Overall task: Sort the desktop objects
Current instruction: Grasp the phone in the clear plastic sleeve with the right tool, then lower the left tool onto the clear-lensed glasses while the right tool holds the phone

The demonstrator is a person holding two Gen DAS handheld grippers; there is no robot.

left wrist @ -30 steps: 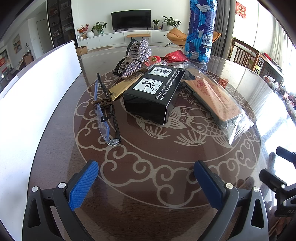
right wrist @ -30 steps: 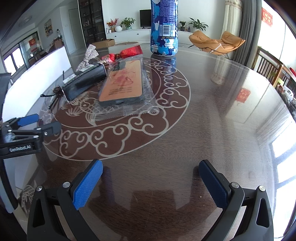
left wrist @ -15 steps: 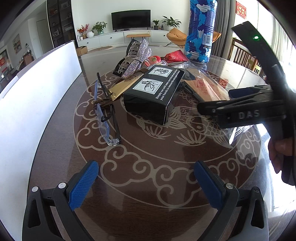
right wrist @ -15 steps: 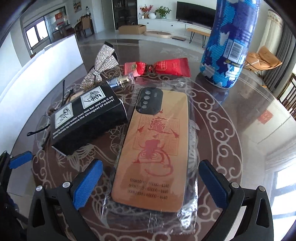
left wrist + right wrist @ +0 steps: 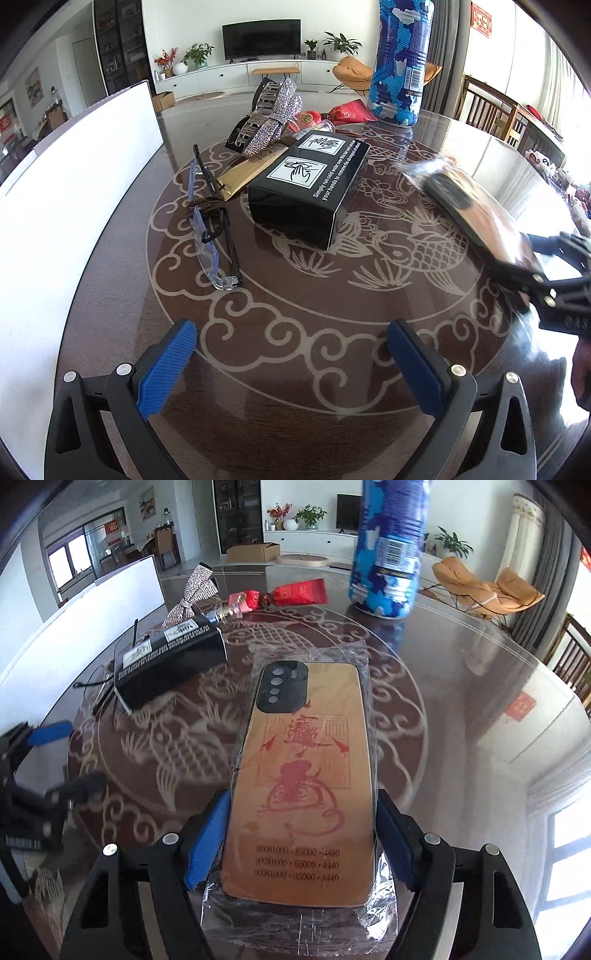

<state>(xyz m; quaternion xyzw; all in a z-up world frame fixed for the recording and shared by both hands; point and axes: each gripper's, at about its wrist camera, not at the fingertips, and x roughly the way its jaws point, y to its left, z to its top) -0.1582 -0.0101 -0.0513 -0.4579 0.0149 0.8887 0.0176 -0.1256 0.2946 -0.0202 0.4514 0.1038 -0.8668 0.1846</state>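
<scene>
Phone case [image 5: 306,782], stiff, light, slippery in wrap, is clamped across its lower edges by the just-closed right gripper [image 5: 301,834].

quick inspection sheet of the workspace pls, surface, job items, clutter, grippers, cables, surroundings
surface: dark round table with pale fish and cloud pattern
job's things: wrapped phone case, black box, glasses, rhinestone hair clip, red candy, blue can
clutter: white board at the table's edge
grippers: right gripper just closed on the phone case; left gripper open, empty
cables: nothing seen
surroundings: living room, TV, plants, chairs
</scene>
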